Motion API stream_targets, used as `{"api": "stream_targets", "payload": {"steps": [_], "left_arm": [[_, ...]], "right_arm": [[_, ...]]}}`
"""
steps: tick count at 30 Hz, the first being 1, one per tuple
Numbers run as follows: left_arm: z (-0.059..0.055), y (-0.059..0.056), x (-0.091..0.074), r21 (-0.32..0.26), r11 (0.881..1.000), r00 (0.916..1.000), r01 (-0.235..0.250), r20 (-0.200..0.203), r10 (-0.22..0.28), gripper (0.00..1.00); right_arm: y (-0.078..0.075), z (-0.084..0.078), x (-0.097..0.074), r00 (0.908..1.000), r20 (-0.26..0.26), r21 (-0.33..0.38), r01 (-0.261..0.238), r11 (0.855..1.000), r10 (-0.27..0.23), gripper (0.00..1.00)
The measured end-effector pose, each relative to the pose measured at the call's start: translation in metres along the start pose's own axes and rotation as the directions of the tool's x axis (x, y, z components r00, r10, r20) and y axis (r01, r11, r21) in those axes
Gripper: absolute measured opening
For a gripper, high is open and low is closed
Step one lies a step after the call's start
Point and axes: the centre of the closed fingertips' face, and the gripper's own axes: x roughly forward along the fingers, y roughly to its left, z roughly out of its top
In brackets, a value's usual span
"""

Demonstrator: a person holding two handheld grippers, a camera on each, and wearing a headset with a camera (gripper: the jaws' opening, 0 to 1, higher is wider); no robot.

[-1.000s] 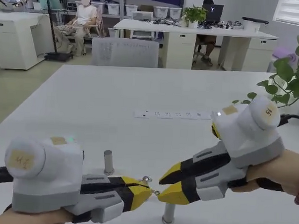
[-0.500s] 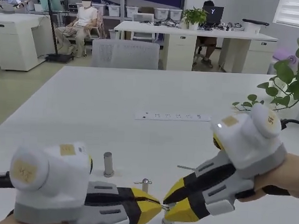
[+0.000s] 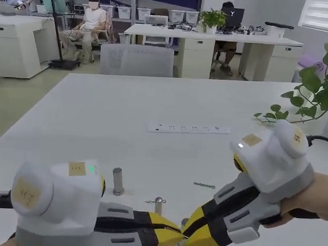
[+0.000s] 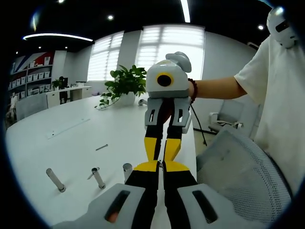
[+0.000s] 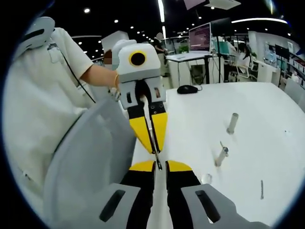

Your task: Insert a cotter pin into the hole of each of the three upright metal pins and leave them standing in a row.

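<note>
Down at 6 o'clock of the white table point(image 3: 154, 101), the two claws meet nose to nose. The left gripper point(image 3: 176, 239) has its jaws pinched tight on a thin cotter pin point(image 5: 153, 143), which pokes out of the yellow tips. The right gripper point(image 3: 189, 241) has its jaws drawn together at the pin's free end, though I cannot tell whether they grip it or merely touch it.

Just beyond the tips, towards 12 o'clock, the nearest metal pin point(image 4: 127, 171) stands upright, half hidden by the claws. At 11 o'clock of it stands the middle pin point(image 3: 159, 205) with a fitted cotter pin point(image 3: 151, 201) through its head, and further towards 10 o'clock stands a bare pin point(image 3: 118, 181). A loose cotter pin point(image 3: 205, 185) lies flat at 1 o'clock of the claws.
</note>
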Motion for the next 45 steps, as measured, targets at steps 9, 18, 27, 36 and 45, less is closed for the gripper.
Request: {"api": "stream_targets", "payload": {"steps": [9,18,27,36,45], "left_arm": [[-0.002,-0.003,0.0,0.011,1.0,0.9999,0.012,-0.011,-0.012,0.0],[-0.003,0.001,0.0,0.009,1.0,1.0,0.001,-0.007,-0.001,0.01],[-0.009,0.007,0.004,0.01,0.999,0.9987,-0.048,-0.013,0.048,0.09],[-0.021,0.01,0.006,0.01,0.996,0.9954,-0.089,-0.035,0.089,0.17],[-0.033,0.024,0.009,-0.038,0.985,0.9857,-0.165,-0.039,0.164,0.22]], "right_arm": [[0.005,-0.001,0.003,0.9997,-0.013,-0.027,-0.021,0.999,0.021,0.06],[0.002,-0.001,0.003,0.9996,-0.028,-0.092,-0.002,0.996,0.0,0.04],[-0.004,-0.006,0.002,0.9949,-0.088,-0.108,0.039,0.993,-0.049,0.03],[-0.017,-0.014,-0.007,0.9843,-0.132,-0.114,0.102,0.988,-0.117,0.03],[-0.026,-0.028,-0.017,0.9664,-0.19,-0.12,0.152,0.981,-0.173,0.04]]}}
